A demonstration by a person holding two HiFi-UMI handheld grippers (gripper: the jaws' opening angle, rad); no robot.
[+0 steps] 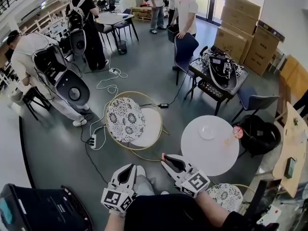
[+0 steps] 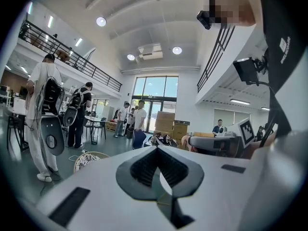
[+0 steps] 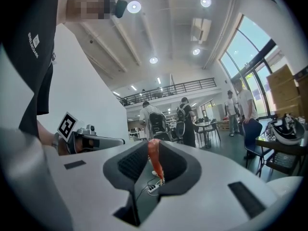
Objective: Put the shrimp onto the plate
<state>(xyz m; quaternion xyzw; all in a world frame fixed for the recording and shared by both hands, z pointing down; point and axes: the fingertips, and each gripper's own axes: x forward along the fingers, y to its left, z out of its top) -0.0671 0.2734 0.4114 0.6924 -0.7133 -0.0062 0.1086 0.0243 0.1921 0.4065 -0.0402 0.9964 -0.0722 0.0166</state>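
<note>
1. The right gripper (image 1: 167, 159) has its jaws clenched on the shrimp (image 3: 154, 159). The shrimp is thin and orange, and it hangs down between the jaws.
2. The left gripper (image 2: 157, 149) has its jaws closed together with nothing in them. It hangs low, just beside the right one.
3. The plate (image 1: 208, 131) sits on the round white surface (image 1: 199, 153), toward the far side. It looks empty.
4. The shrimp is not over the surface yet. It is up in the air near the close edge, with the grey floor (image 1: 57, 143) under it.
5. I think the next step is to carry the shrimp across to the plate and let go.
6. The shrimp could slip out on the way. It is small and slick, and the jaws seem to pinch only a thin bit of it.
7. If it falls now, it would probably land on the floor, not the surface.
8. If the jaws open too soon or too high, the shrimp could miss the plate or bounce off.
9. A small thing (image 1: 226, 141) lies near the plate. I cannot tell what it is. A gripper coming in too far to the right could bump it.
</note>
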